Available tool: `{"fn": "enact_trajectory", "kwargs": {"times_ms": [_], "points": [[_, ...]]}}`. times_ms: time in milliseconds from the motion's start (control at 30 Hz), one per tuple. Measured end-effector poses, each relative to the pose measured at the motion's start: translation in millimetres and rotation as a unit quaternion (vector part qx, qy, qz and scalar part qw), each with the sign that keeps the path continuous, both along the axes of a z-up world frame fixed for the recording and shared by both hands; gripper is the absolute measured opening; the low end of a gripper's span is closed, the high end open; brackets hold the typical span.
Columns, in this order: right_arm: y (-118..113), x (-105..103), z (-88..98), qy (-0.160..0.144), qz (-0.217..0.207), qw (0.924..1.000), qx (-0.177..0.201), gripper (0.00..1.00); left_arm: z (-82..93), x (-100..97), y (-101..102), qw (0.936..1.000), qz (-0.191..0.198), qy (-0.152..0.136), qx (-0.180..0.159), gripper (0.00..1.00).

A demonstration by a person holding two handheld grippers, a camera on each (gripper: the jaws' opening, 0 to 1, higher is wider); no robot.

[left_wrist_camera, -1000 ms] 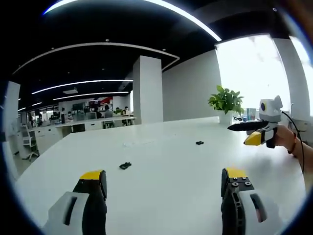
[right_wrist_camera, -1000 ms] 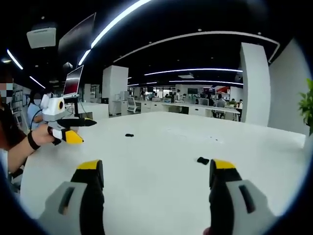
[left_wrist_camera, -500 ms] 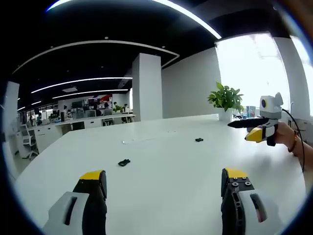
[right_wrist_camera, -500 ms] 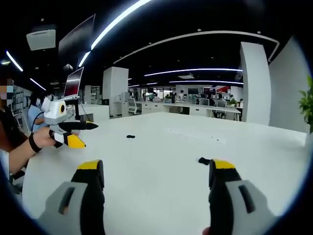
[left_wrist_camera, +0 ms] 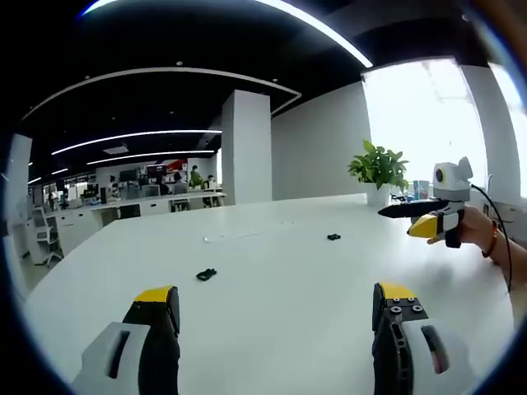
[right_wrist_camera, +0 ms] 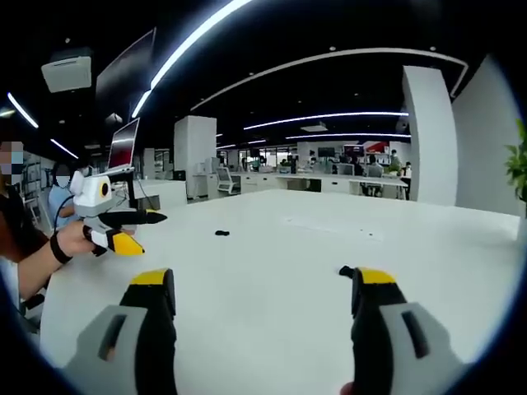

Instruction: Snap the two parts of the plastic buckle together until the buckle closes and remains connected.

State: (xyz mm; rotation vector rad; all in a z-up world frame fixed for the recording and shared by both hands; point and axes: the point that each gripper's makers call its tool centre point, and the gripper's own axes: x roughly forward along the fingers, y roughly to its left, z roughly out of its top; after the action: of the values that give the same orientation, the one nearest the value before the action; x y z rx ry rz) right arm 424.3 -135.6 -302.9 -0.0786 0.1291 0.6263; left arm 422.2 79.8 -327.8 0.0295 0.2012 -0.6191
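Buckle halves lie well apart on your table (left_wrist_camera: pixel 272 313): left half (left_wrist_camera: pixel 206 274), right half (left_wrist_camera: pixel 333 238). Left gripper (left_wrist_camera: pixel 276 306) and right gripper (right_wrist_camera: pixel 255 288) gape empty. Risk: a small, flat half skids from closing jaws.

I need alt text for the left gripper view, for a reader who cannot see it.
Two small black plastic buckle parts lie apart on a large white table: one nearer on the left, one farther to the right. The left gripper has its yellow-tipped jaws wide open and empty above the table; the right gripper is at the right edge.
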Motion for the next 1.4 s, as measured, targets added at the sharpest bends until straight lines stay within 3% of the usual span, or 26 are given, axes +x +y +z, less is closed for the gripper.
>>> {"fn": "enact_trajectory", "kwargs": {"times_ms": [667,967,1400], "points": [[-5.1,27.6,8.6,0.005,-0.009,0.9999,0.002,0.89,7.4,25.3,-9.3,0.9998,-0.007,-0.005,0.016,0.99],[-4.3,29.3,8.2,0.003,-0.009,1.0,0.0,0.89,2.5,36.7,-1.0,0.9999,0.003,0.01,0.003,0.99],[-9.7,36.8,3.8,0.009,-0.015,0.9998,-0.007,0.88,12.0,46.9,-9.2,0.9999,-0.004,0.011,-0.009,0.99]]}}
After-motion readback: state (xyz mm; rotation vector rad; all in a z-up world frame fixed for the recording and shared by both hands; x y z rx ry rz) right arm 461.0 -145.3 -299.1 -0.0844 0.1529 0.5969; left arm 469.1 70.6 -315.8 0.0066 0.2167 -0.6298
